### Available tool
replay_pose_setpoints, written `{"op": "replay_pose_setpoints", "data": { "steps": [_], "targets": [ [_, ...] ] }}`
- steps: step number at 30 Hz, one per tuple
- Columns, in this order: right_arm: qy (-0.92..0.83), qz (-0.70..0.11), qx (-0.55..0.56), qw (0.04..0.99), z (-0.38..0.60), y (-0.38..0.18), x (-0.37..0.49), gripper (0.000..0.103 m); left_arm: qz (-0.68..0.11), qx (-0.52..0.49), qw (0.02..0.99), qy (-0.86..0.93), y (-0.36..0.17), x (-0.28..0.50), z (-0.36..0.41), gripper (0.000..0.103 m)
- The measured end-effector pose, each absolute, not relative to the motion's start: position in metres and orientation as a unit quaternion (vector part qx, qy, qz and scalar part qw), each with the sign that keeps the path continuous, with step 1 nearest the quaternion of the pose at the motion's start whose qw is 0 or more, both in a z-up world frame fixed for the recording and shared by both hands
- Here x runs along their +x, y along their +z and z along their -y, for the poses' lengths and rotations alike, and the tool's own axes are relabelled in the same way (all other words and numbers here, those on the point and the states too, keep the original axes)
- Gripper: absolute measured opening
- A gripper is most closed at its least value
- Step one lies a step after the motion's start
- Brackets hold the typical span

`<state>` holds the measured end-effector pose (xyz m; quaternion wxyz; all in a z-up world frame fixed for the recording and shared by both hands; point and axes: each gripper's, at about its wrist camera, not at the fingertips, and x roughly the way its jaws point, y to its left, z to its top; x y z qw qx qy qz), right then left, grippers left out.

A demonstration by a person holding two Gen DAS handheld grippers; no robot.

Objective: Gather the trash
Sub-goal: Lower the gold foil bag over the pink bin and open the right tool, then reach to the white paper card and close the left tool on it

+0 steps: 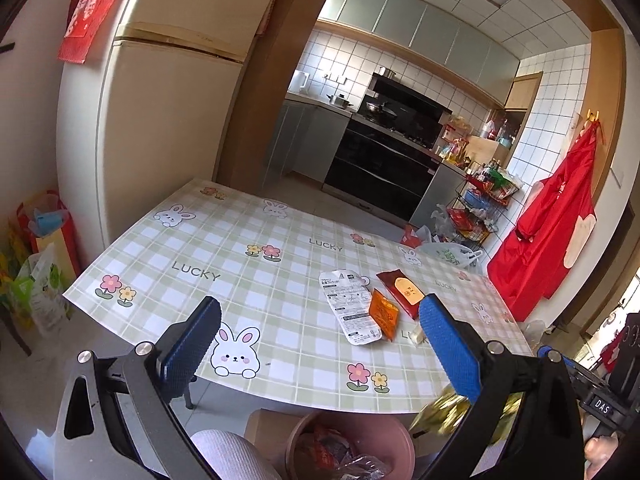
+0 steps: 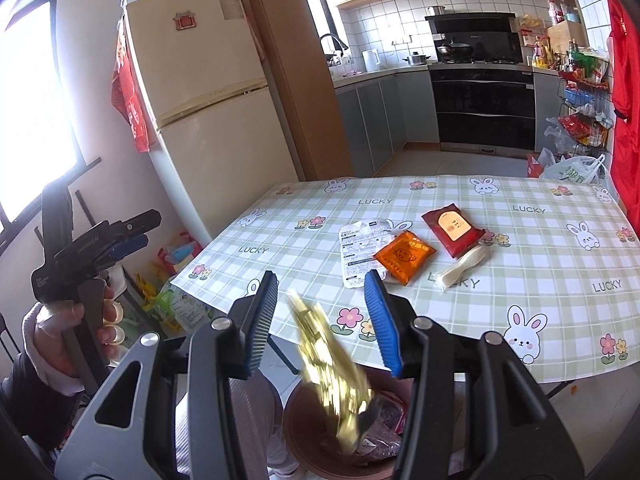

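Observation:
A pink bin (image 2: 298, 432) (image 1: 298, 436) with wrappers in it stands below the table's near edge. A gold wrapper (image 2: 332, 364) is blurred in mid-air between the fingers of my right gripper (image 2: 322, 322), which is open above the bin; the wrapper also shows in the left wrist view (image 1: 444, 412). On the checked table (image 2: 520, 264) lie a white packet (image 2: 356, 252) (image 1: 352, 308), an orange packet (image 2: 404, 256) (image 1: 385, 312), a dark red packet (image 2: 452, 228) (image 1: 404, 290) and a cream wrapper (image 2: 466, 266). My left gripper (image 1: 320, 344) is open and empty at the near edge.
A fridge (image 2: 208, 92) stands left of the table. Bags (image 1: 36, 264) sit on the floor at the left. A wire rack (image 1: 486, 204) and plastic bags (image 2: 576, 168) are beyond the far right corner. A red apron (image 1: 548, 232) hangs on the right wall.

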<state>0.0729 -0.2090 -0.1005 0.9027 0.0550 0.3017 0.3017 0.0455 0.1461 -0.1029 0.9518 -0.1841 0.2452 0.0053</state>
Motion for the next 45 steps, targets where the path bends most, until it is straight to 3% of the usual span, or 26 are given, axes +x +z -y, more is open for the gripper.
{"op": "replay_pose_setpoints", "data": {
  "steps": [5,8,10,11,27,35,45],
  "targets": [
    [0.294,-0.3,0.056,0.906,0.211,-0.101,0.074,0.061,-0.248,-0.185,0.951,0.005,-0.105,0.046,-0.146,0.097],
    [0.28,-0.299,0.059,0.91,0.216,-0.1,0.075,0.075,-0.25,-0.184,0.951,0.003,-0.106,0.047,-0.144,0.097],
    [0.263,-0.296,0.06,0.916,0.22,-0.1,0.075,0.093,-0.25,-0.182,0.951,0.002,-0.106,0.047,-0.142,0.097],
    [0.255,-0.293,0.061,0.92,0.222,-0.099,0.075,0.096,-0.25,-0.181,0.951,0.001,-0.106,0.047,-0.141,0.097],
    [0.165,-0.31,0.081,0.933,0.264,-0.117,0.094,0.097,-0.269,-0.148,0.951,-0.028,-0.12,0.061,-0.117,0.097],
    [0.141,-0.336,0.098,0.926,0.28,-0.147,0.116,0.097,-0.314,-0.194,0.927,-0.071,-0.154,0.101,-0.108,0.097],
    [0.115,-0.387,0.112,0.908,0.298,-0.203,0.154,0.097,-0.374,-0.275,0.881,-0.089,-0.219,0.19,-0.097,0.082]
  ]
}}
